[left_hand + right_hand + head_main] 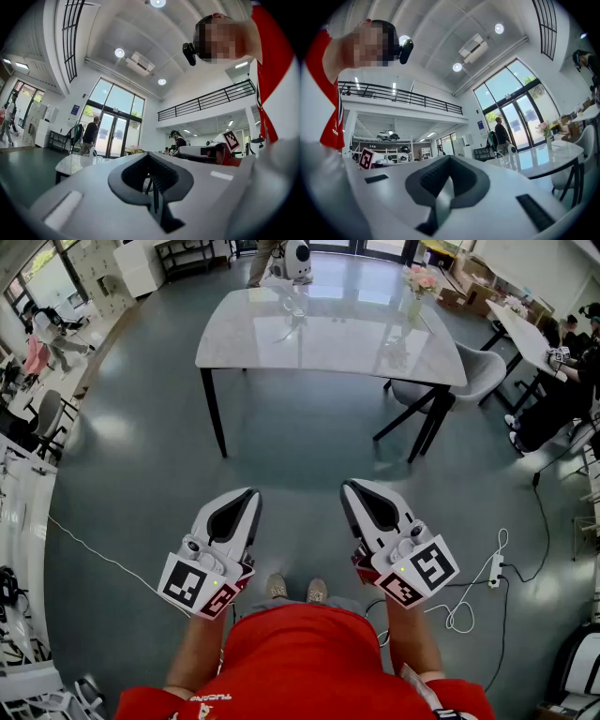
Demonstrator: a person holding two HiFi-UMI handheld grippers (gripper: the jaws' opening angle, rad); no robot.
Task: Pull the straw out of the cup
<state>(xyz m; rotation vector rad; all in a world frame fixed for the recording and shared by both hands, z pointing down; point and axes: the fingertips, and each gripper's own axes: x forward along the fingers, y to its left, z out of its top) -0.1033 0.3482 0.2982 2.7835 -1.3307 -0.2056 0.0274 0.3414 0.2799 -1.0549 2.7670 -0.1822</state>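
A: The fingers point(93, 187) of the left gripper point(254, 491): how are they held?
B: Pressed together, with nothing gripped. The right gripper point(348, 485) is likewise closed and empty.
A: Where is the cup found?
B: A clear cup point(298, 304) is faintly seen on the far table point(356, 343), well apart from the 2 grippers. Its straw cannot be made out.

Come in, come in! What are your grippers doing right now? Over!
Left gripper, right gripper: both shut, empty. Cup and straw: too small to tell, maybe on marble table ahead. Only open floor between.
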